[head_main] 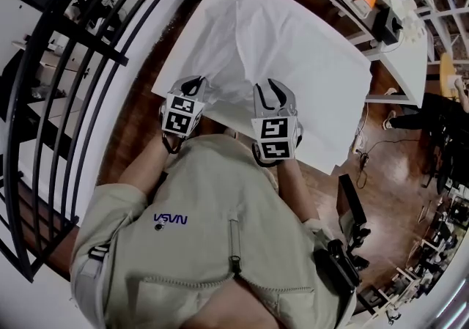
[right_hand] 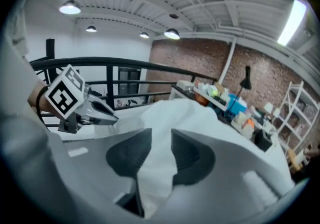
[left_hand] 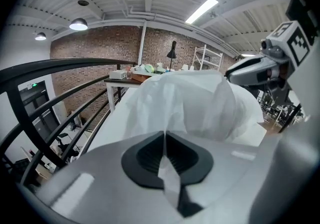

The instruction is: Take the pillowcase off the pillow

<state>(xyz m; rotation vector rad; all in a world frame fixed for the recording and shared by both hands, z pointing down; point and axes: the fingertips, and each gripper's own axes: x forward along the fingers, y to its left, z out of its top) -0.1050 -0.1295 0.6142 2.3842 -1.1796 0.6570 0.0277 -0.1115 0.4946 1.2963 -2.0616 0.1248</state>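
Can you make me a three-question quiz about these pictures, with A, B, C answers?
1. Where does the pillowcase lie? A on the floor, B on the table, C on a chair.
2. What colour is the pillowcase? A white, B blue, C red.
3. What are the left gripper's jaws doing? A wide open, B shut on nothing, C shut on the pillowcase.
Answers: 1 B, it is spread over the white table; 2 A, it looks white in every view; 3 C, a fold of cloth is pinched between them.

The pillow [head_main: 293, 49] lies on the table [head_main: 344, 141], left gripper [head_main: 192, 86] and right gripper [head_main: 272, 90] at the table's near edge, railing [head_main: 77, 64] left of the table.
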